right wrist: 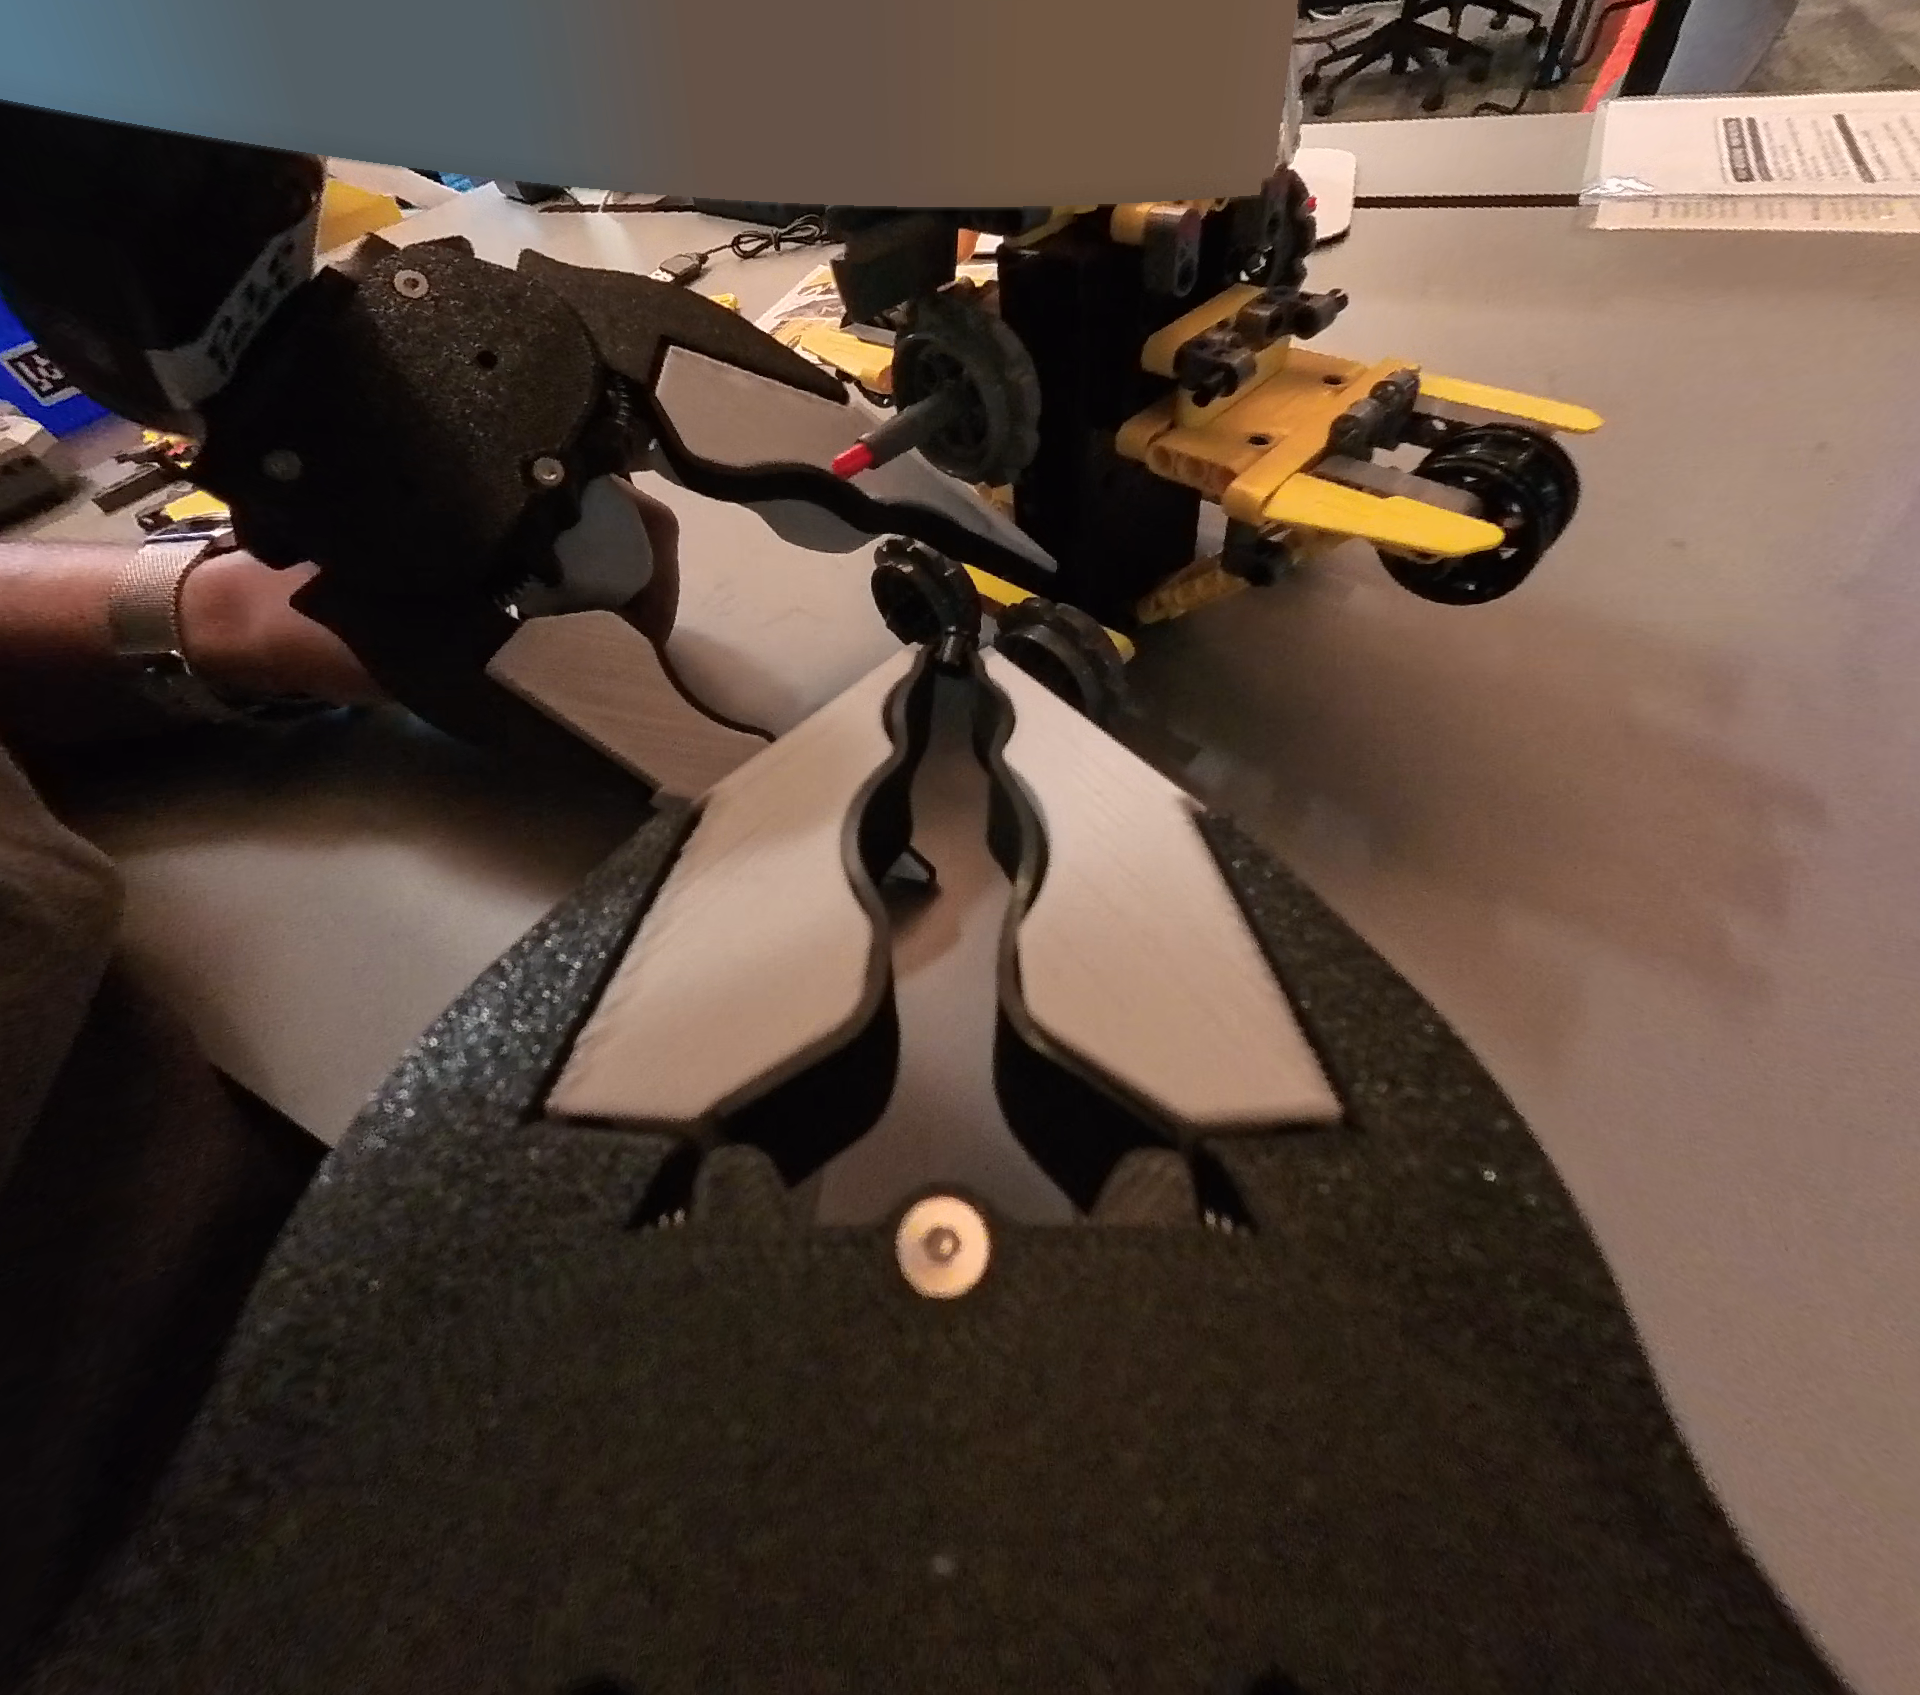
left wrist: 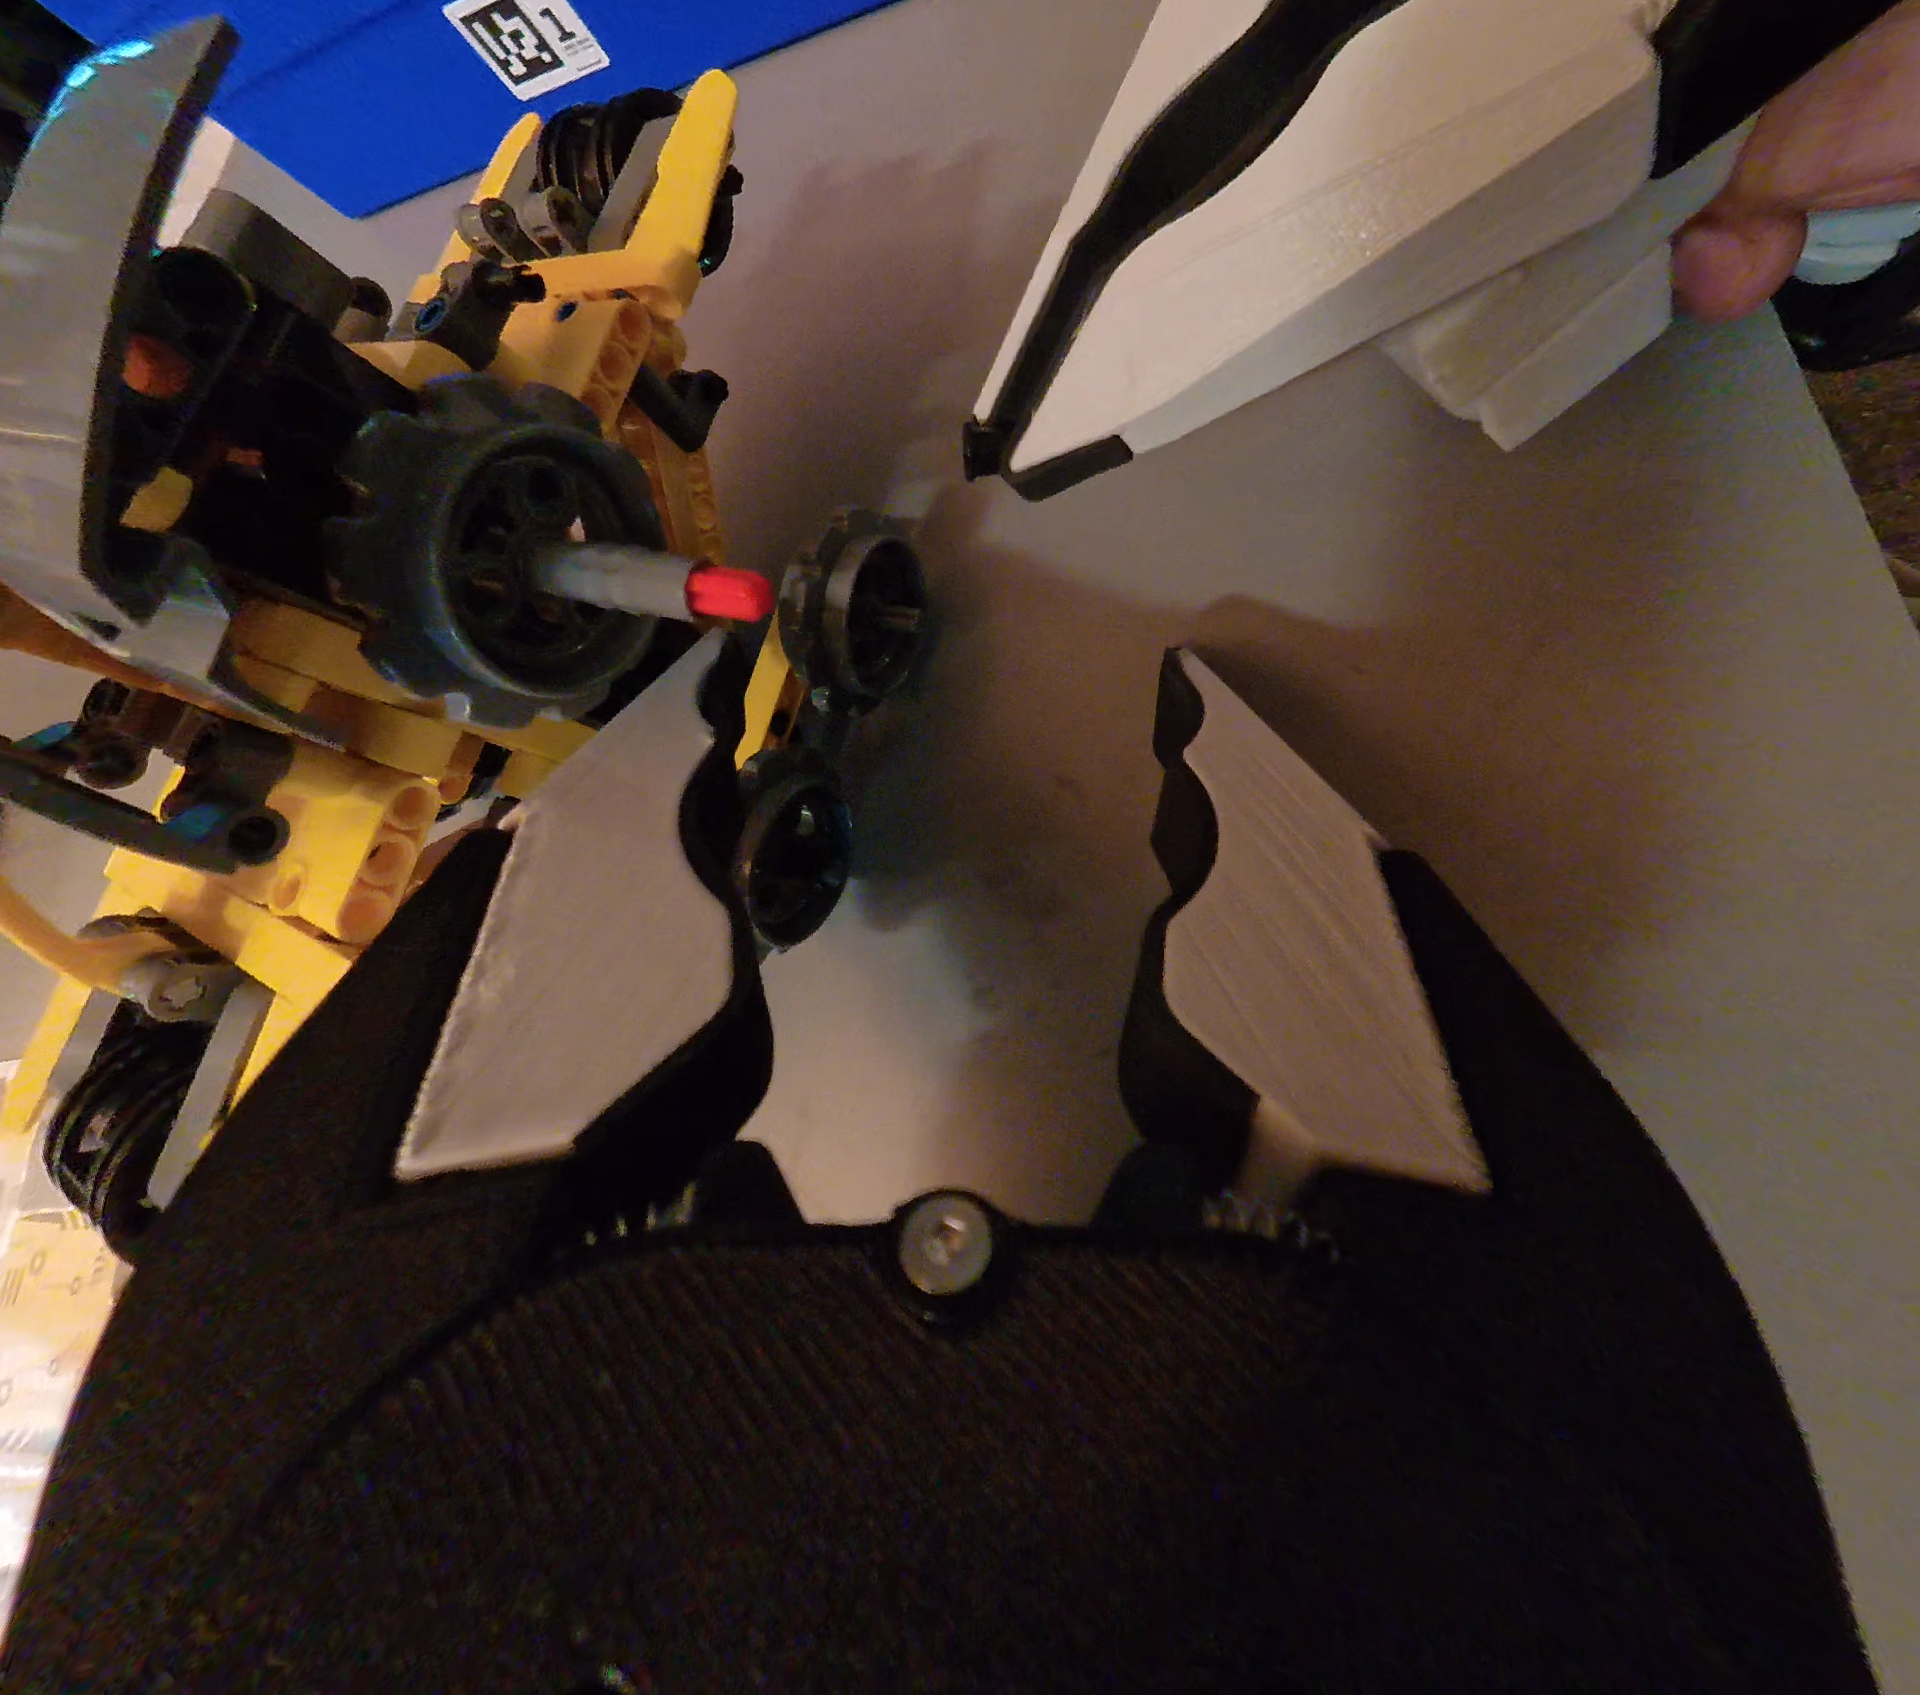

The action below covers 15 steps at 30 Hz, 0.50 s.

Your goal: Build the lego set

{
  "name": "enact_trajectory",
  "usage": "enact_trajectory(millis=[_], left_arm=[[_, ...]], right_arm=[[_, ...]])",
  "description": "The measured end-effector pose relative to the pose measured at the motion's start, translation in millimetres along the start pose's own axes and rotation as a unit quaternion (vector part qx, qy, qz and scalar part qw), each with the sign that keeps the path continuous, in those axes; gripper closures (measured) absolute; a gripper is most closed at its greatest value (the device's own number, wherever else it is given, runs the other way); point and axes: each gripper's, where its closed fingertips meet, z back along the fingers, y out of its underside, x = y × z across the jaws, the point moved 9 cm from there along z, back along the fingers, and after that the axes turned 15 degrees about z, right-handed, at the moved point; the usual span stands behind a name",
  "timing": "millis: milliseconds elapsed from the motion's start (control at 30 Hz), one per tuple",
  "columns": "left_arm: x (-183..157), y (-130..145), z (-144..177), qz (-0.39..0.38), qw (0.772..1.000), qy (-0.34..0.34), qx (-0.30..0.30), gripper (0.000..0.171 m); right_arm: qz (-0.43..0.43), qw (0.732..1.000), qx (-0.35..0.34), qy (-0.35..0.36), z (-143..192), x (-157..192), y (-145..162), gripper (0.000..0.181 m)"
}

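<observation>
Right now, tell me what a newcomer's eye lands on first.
The yellow and black brick-built vehicle on the grey table stands out, with a grey axle tipped by a red bush jutting from one wheel. The right gripper is closed near a small black gear assembly in front of it. The left gripper is open beside it.

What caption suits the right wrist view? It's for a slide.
Right gripper nearly shut at a small black gear beside a yellow-black brick vehicle; left gripper open.
</observation>
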Motion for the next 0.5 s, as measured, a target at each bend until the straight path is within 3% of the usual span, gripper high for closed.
enact_trajectory(millis=[500], left_arm=[[0.5, 1.7, 0.1, 0.012, 1.0, 0.015, 0.018, 0.1]], right_arm=[[-0.046, 0.981, 0.179, 0.053, -37.3, 11.1, 8.7, 0.175]])
